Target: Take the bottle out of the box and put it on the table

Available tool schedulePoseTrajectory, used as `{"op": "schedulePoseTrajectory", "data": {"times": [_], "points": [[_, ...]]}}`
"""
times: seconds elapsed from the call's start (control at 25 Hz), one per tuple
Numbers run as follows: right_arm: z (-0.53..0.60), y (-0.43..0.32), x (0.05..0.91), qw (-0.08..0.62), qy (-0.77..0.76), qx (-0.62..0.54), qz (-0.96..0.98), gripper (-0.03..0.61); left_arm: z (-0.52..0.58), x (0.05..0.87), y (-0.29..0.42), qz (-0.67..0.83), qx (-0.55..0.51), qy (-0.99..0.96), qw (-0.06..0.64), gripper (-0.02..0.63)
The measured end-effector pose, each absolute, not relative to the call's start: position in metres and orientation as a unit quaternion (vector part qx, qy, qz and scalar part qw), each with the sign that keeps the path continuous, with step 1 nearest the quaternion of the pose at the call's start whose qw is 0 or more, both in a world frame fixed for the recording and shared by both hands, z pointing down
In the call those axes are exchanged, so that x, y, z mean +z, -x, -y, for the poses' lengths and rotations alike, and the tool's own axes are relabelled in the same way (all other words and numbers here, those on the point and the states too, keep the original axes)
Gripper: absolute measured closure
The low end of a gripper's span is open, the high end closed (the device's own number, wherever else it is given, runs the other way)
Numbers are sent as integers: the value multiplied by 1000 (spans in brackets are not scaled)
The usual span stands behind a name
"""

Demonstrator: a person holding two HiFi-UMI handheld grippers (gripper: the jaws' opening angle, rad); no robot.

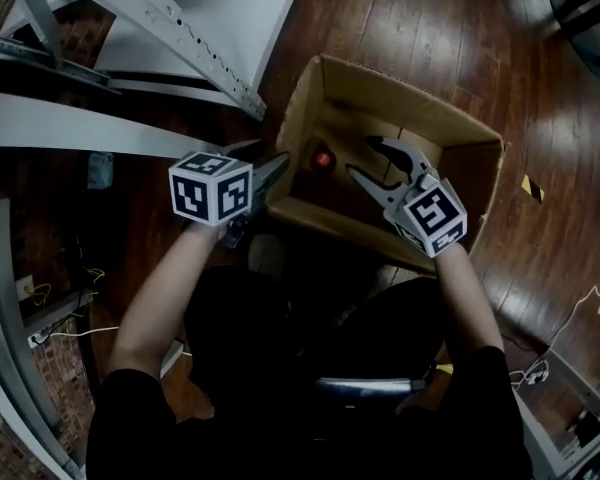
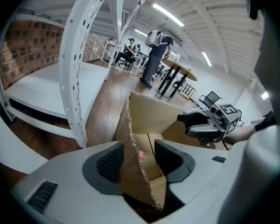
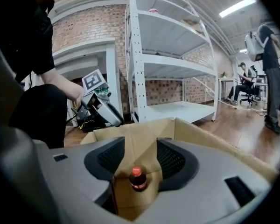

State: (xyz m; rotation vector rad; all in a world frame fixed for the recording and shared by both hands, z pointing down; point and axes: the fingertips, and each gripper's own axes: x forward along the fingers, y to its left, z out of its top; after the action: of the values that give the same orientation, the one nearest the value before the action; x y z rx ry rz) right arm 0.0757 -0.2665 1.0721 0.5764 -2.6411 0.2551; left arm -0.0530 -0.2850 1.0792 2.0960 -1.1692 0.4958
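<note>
Both tools stand with their jaws apart and hold nothing. The left tool [image 2: 138,160] straddles the near left wall of the open brown cardboard box [image 1: 412,106]. The corrugated edge of that wall runs up between its two jaws, close to the left pad, with a clear gap on the other side. The right tool [image 1: 362,158] reaches in over the box's near edge from the right, and its parted jaws point across the inside of the box.

The dark plastic bottle with a red cap and red label [image 3: 138,179] stands upright on the bottom of the box, close to the wall that the left tool straddles. In the right gripper view it sits in line with the gap between that tool's jaws, but beyond the pads and clear of them. From the head view only its red cap shows, deep inside the box.

The box rests on a dark wooden plank floor [image 1: 430,28]. White metal shelving [image 3: 168,59] stands behind it against a brick wall, and two people are in the background, one standing and one seated.
</note>
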Motion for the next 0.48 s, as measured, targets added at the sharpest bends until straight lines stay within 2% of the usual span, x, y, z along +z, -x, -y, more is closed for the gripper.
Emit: {"op": "schedulePoseTrajectory", "data": {"times": [0.08,0.12,0.16,0.28,0.32,0.48], "points": [[269,-69,1091,224,-193,100,950,345,282,1089,47,436,187,-801,366,423],[271,-65,1101,231,-182,104,950,278,282,1092,47,438,177,-795,381,477],[271,-60,1112,241,-170,106,950,261,283,1093,50,444,168,-788,393,489],[272,-48,1144,271,-141,111,946,247,285,1096,55,460,173,-779,390,563],[272,-44,1154,279,-135,114,944,202,285,1096,54,461,180,-781,381,563],[272,-24,1192,309,-111,110,938,204,288,1093,47,457,210,-792,345,560]]}}
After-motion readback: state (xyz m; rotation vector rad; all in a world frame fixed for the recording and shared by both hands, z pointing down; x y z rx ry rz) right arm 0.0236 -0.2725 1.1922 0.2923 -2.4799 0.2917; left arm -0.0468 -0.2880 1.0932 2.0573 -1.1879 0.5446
